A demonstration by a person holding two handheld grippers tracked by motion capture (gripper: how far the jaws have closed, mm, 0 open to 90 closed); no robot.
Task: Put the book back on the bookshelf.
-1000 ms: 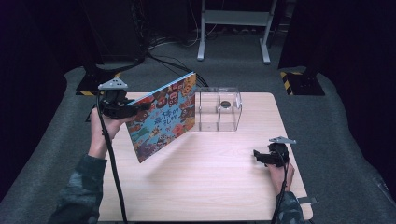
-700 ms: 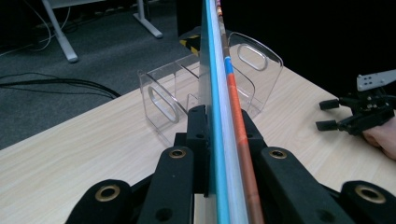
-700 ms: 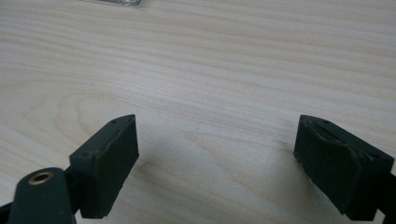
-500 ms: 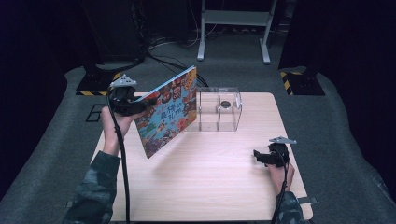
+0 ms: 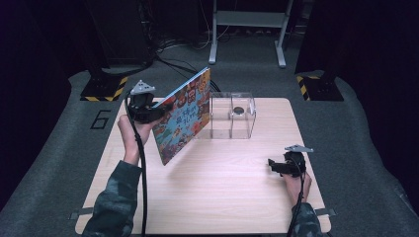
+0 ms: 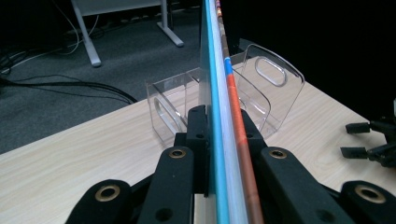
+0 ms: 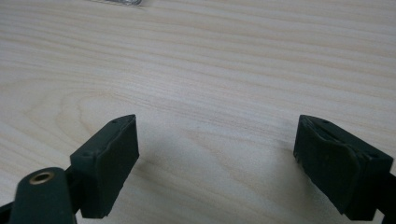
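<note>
A thin, brightly illustrated picture book (image 5: 184, 116) with a colourful cover is held above the left part of the pale wooden tabletop (image 5: 222, 192), tilted so that its top edge leans toward the far side. It is clamped at its left edge by the left gripper (image 5: 148, 112), whose black fingers (image 6: 198, 135) are pressed against both faces of the book; in the left gripper view the book (image 6: 219, 116) is seen edge-on, as a blue and orange strip rising between them. Just beside the book's right edge, a clear acrylic two-compartment holder (image 5: 232, 115) is seen standing on the far middle of the tabletop, with oval cut-out handles in its walls (image 6: 268, 70). A small dark round object (image 5: 238, 110) is visible in its right compartment; what it is cannot be told.

The right gripper (image 5: 277, 165) is held low at the near right part of the tabletop, well apart from the book and the holder. Its fingers (image 7: 109, 158) are spread wide apart with nothing between them, and bare wood (image 7: 210, 84) is seen under them. A camouflage-patterned sleeve (image 5: 116, 202) is worn on the left forearm.
</note>
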